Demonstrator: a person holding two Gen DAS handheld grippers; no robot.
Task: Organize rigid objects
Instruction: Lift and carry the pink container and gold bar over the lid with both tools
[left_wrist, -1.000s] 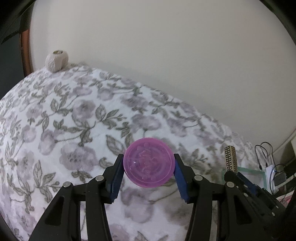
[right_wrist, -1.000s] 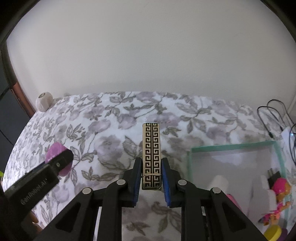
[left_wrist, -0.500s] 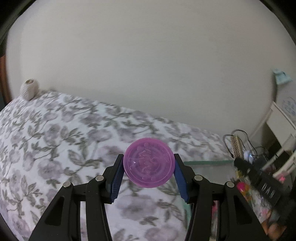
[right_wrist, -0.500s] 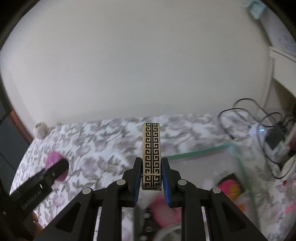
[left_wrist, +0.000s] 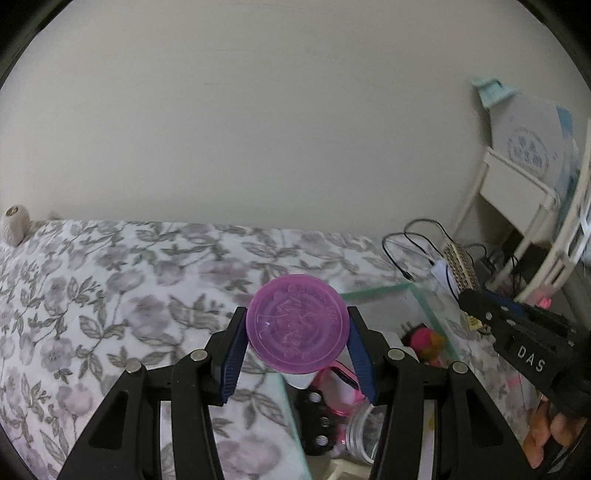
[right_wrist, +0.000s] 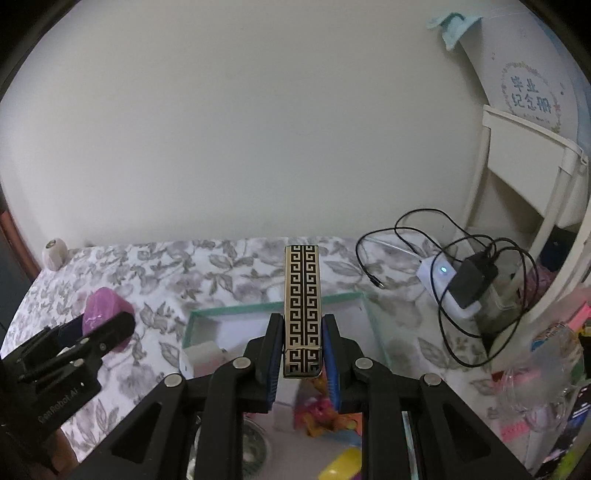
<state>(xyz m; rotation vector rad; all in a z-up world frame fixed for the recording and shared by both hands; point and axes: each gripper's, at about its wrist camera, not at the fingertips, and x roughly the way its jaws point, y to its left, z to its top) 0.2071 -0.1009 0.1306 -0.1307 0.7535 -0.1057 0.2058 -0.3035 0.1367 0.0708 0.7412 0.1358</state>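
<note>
Purple disc: a round, translucent purple lid-like piece with a raised pattern on its face is clamped by its rim between the two blue pads of the left gripper; it is held on edge, its flat face turned to the camera, in the air at the near-left corner of the glass box. In the right wrist view the same disc is seen edge-on at the far left.

Patterned box: a long, narrow box printed with a black-and-gold key pattern is gripped at its near end between the pads of the right gripper; it points forward, out over the glass box.

Left gripper: narrowed onto the disc, both pads touching its rim.

Right gripper: closed down narrow on the patterned box, one pad on each long side; in the left wrist view it is seen at the right with the box sticking up from it.

Glass box: a clear, green-edged container is set on the floral bedspread; small toys and other bits, too blurred to name, lie inside.

Surroundings: a ball of twine is placed at the far left against the wall; a white charger with black cables lies to the right of the glass box, beside a white shelf.
</note>
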